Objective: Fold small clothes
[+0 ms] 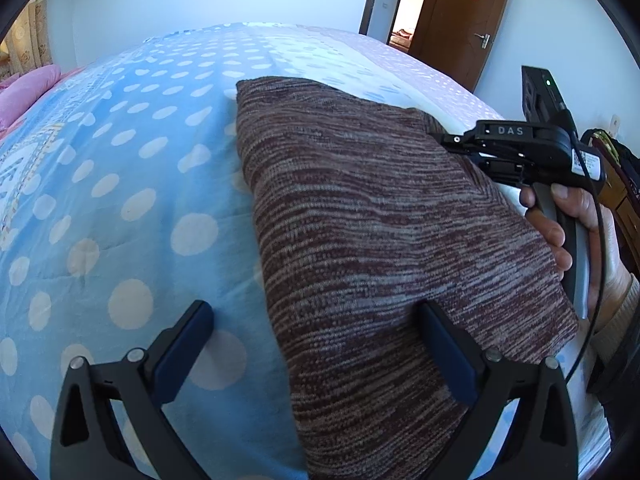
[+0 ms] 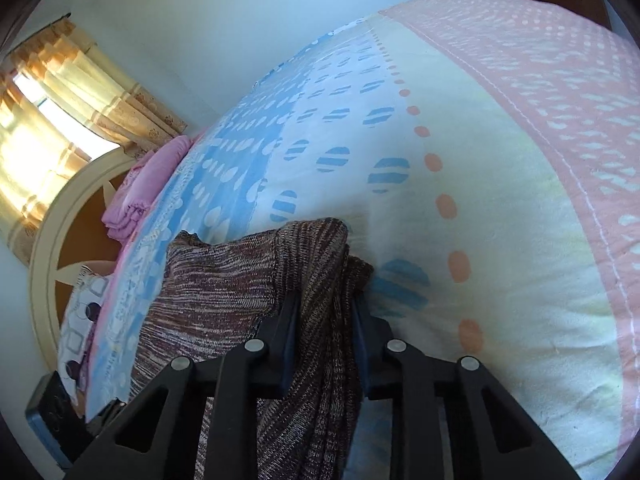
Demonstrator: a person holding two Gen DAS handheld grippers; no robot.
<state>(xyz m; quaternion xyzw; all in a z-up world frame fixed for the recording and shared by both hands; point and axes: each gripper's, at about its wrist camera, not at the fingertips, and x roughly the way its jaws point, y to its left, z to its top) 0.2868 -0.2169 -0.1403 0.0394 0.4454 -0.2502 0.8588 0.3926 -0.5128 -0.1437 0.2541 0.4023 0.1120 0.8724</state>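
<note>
— What did we have holding anything at that moment?

— Only the bed, covered in a blue sheet with white polka dots (image 1: 120, 184). On it lay the brown-and-grey striped knitted garment (image 1: 380, 240), and by the headboard a stack of folded pink bedding (image 2: 140, 192) with a pillow patterned in dark circles (image 2: 80, 328) below it.

— And how did the garment look?

— We saw it folded into a long, roughly rectangular slab, its left edge straight and its far corner squared off. From our right wrist view, one end was bunched into thick vertical folds and lifted off the sheet.

— What had hold of it?

— Our right gripper (image 2: 326, 312) — its blue-padded fingers (image 2: 290, 320) were clenched on that bunched fold, the cloth pinched between them. In the left wrist view we saw a person's hand (image 1: 568, 220) around that gripper's handle at the garment's right edge.

— And our left gripper?

— The left gripper (image 1: 316, 344) stood released, jaws spread wide; one finger hung over bare sheet, the other over the garment's near part. Whether that finger touched the knit we could not tell.

— Room to move?

— Open sheet lay left of the garment and beyond it, running to a pink-patterned border (image 2: 560, 100). A brown wooden door (image 1: 468, 20) stood well past the bed's far edge.
</note>
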